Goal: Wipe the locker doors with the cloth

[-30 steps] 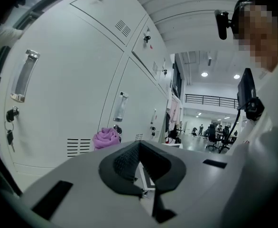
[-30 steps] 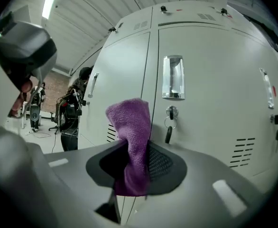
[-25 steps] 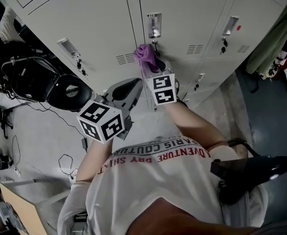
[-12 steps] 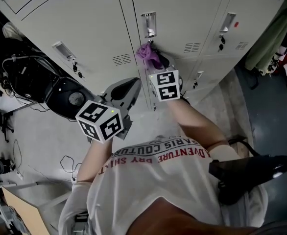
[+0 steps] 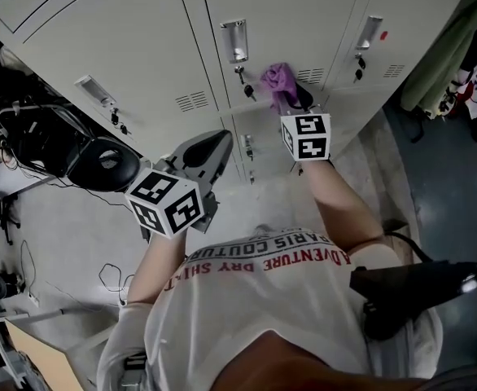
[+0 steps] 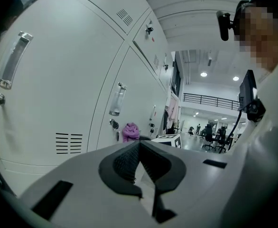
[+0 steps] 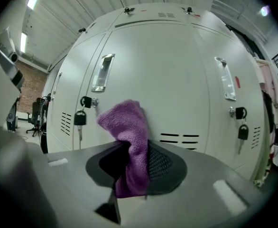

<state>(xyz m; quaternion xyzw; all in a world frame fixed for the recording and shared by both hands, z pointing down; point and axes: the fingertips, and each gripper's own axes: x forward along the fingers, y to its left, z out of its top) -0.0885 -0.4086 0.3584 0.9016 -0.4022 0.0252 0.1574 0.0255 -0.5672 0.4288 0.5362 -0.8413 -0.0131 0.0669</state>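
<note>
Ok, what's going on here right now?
A person stands at a bank of grey lockers with a gripper in each hand. The right gripper is shut on a purple cloth, held up against or just off a locker door beside its vent slots. The left gripper is shut on nothing and hangs back, lower down, away from the doors.

Cloth (image 5: pixel 277 78) held at the middle locker door (image 5: pixel 304 15) by the right hand-held gripper (image 5: pixel 291 98), right of that door's handle (image 5: pixel 234 41) and key (image 5: pixel 249 93), left hand-held gripper (image 5: pixel 216 141) placed lower left, apart from the lockers.
</note>
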